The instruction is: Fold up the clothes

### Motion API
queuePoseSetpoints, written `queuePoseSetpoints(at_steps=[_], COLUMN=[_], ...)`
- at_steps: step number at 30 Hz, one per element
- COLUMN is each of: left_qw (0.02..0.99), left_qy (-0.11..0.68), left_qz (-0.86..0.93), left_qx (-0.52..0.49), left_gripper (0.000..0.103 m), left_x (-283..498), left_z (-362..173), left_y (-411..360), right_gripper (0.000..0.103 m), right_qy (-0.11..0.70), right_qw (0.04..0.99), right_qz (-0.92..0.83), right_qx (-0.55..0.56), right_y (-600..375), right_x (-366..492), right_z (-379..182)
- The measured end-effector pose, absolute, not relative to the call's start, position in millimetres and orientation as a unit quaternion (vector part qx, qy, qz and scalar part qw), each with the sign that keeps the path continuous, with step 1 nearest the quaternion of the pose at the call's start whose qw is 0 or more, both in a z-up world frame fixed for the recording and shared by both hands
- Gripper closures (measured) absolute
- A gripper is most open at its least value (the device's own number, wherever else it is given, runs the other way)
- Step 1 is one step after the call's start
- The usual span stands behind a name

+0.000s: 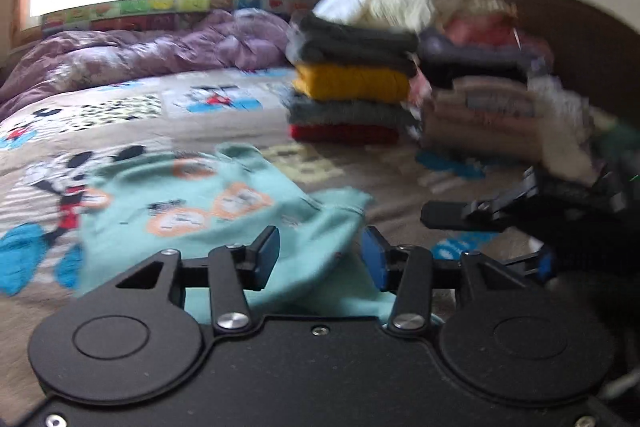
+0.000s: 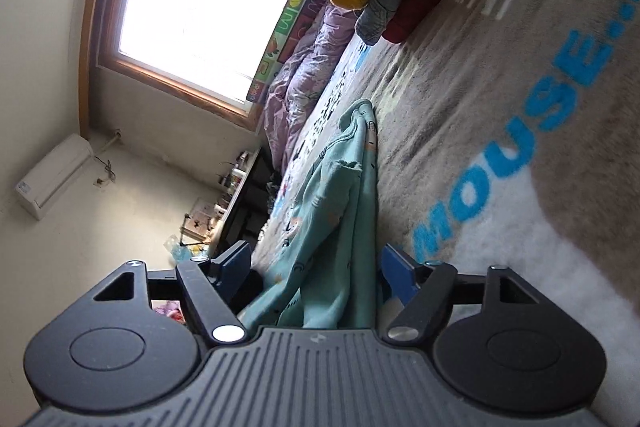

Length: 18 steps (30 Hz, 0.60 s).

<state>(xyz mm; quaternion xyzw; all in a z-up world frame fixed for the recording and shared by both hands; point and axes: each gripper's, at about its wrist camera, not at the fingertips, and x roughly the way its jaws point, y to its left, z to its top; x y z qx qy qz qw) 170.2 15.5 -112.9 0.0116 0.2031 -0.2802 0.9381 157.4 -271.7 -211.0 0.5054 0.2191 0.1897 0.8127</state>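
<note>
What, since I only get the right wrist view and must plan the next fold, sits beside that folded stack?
Observer: In the left wrist view, a second, untidier pile stands close against the right of the folded stack.
Operator: Where is the left gripper?
Observer: The left gripper is at the near edge of the teal garment, jaws open, with cloth between them that is not pinched.
Operator: Is the garment flat?
Observer: Its far part lies spread on the bedspread; the near right corner is bunched up.
</note>
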Motion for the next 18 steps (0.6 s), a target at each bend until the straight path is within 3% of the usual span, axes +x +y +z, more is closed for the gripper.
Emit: queuePoseSetpoints(at_steps=[4,8,12,13,14,17,18], left_qw=[0.949,0.951,0.949,0.948,0.947,0.943,0.942], left_qy=[0.191,0.199,0.224,0.233,0.243,0.263,0.266], left_qz=[-0.249,-0.238,-0.223,-0.215,-0.206,-0.196,-0.195], left_qx=[-0.016,-0.002,0.016,0.023,0.032,0.057,0.067], left_gripper=[0.052,0.040,0.039,0.039,0.039,0.039,0.039], left_x=[154.3,139.3,135.6,137.4,139.8,143.1,143.4], left_z=[-107.3,-111.6,-125.3,-129.4,-133.9,-143.7,-146.1], left_y=[70.8,105.2,110.7,108.1,105.3,94.6,91.2], right_gripper=[0.029,0.028,0.032,0.037,0.049,0.073,0.076], right_qy=[0.236,0.259,0.284,0.290,0.293,0.279,0.273], right_qw=[0.823,0.830,0.843,0.846,0.851,0.880,0.889], right_qz=[0.176,0.164,0.144,0.137,0.132,0.115,0.112], right_qx=[0.485,0.467,0.434,0.426,0.415,0.367,0.351], right_y=[-265.5,-254.0,-241.8,-239.3,-236.8,-226.4,-222.7], right_x=[180.3,204.3,223.8,228.0,230.6,227.4,225.5], right_z=[-203.0,-194.2,-188.4,-188.2,-187.2,-172.9,-167.0])
